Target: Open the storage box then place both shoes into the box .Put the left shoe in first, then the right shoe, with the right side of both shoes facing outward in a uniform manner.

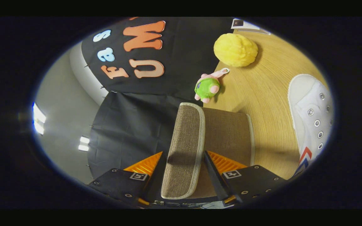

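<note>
The brown fabric storage box stands on the wooden table, just ahead of my fingers. Its lid, brown with a pale trim, is lifted and seen nearly edge-on. The lid runs between my two fingers, and my gripper is shut on it, one finger pressing each face. A white lace-up shoe with metal eyelets and a red and blue mark lies on the table to the box's side, apart from it. The whole view is tilted sideways.
A yellow plush ball and a small green and pink plush toy lie on the table beyond the box, near the black cloth wall. A white paper lies past the ball.
</note>
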{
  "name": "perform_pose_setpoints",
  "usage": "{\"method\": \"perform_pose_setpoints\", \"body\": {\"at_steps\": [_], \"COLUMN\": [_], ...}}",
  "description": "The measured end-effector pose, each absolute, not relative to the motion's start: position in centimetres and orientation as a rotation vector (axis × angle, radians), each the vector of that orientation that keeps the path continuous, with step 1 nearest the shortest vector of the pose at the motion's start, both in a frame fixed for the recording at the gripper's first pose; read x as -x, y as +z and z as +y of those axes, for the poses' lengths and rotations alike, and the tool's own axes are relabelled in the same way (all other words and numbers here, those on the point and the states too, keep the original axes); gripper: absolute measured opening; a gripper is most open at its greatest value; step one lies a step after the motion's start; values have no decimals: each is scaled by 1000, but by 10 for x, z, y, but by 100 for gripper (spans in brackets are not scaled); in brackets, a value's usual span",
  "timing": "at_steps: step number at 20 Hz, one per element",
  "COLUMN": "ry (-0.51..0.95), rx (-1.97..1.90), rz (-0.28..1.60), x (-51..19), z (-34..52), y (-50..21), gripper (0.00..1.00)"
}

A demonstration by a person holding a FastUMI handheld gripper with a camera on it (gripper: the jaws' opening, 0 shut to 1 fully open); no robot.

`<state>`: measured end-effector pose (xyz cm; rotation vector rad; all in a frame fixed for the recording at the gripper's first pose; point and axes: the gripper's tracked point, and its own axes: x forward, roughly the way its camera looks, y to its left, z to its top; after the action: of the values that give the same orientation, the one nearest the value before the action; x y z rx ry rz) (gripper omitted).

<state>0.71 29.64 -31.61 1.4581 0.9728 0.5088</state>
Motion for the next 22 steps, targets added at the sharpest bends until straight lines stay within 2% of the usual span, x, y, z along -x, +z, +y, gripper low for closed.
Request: {"method": "perform_pose_setpoints", "body": {"at_steps": [2, 5, 7, 8, 9, 13, 17, 19, 20, 22], "ry": [508, 507, 513, 510, 513, 470, 412, 432, 455, 496], "rx": [-1461, -1446, -1435, -1433, -1429, -1364, -1110, -1082, -1087, -1081], "rz": [981, 979, 964, 964, 970, 986, 956, 920, 919, 955], "x": [-5, -9, -11, -14, -14, -13, -21, -23, -22, -14], "z": [298, 301, 301, 299, 301, 292, 278, 278, 283, 292], "y": [-317, -313, -307, -307, -307, -307, -301, -286, -277, -277], "gripper": [88, 94, 82, 72, 68, 66, 62, 53, 43, 39]}}
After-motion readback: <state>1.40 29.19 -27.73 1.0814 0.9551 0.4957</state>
